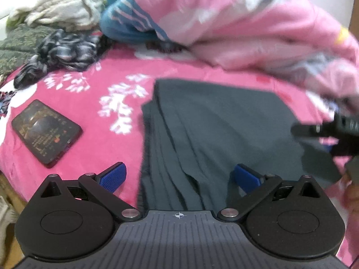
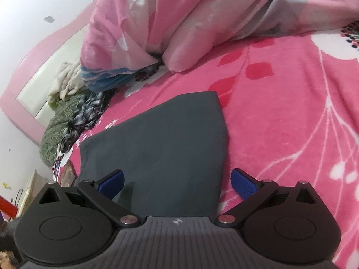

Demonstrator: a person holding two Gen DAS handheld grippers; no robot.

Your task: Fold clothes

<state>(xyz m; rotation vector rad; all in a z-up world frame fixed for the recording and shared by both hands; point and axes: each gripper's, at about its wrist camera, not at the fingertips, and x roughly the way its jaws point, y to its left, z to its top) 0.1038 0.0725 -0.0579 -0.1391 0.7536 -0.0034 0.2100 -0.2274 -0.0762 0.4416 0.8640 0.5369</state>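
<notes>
A dark grey garment (image 1: 215,130) lies folded flat on the pink flowered bedspread (image 1: 94,116), its left side in several stacked layers. My left gripper (image 1: 179,177) hovers open over its near edge, nothing between the blue pads (image 1: 113,176). In the right wrist view the same grey garment (image 2: 161,148) shows a smooth top, and my right gripper (image 2: 177,182) stands open above its near edge, holding nothing. The right gripper (image 1: 325,132) also shows blurred at the right edge of the left wrist view, over the garment's right side.
A dark book (image 1: 46,132) lies left of the garment. A bunched pink quilt (image 2: 179,22) fills the back. A black-and-white patterned cloth (image 1: 65,51), a cream knit (image 1: 62,11) and a green pillow (image 2: 60,123) are piled at the headboard end. The bed edge drops off at the left.
</notes>
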